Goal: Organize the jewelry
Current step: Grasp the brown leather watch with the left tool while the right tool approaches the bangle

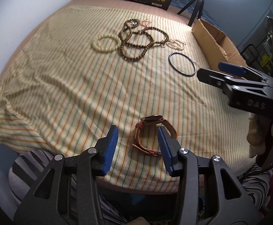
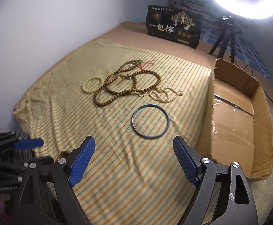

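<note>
Here the left gripper is held low over the near edge of the striped cloth, its blue fingers spread wide with a leather-strapped watch lying between them; whether the right-hand pad touches the strap cannot be told. Nothing is pinched. The right gripper is likewise spread and empty, and is pointed at a dark bangle that lies flat on the cloth, just beside an open cardboard box. Farther back, a tangle of brown wooden beads is seen, with a cream bead bracelet touching its left side and a strand of small pearls touching its right.

Several slips may be expected from this position. The watch lies close to the table edge, so a closing pad could nudge it off toward the lap below. Its strap is curled and soft, so the watch could be twisted or dropped if only one loop is caught. The bangle is thin and flat against wrinkled fabric; the cloth could be gathered with it, dragging the other pieces. The wooden beads overlap the pearls and the cream bracelet, so neighbours are likely to be pulled along if one is lifted. The box wall stands high, and a carried piece could be snagged on its rim
</note>
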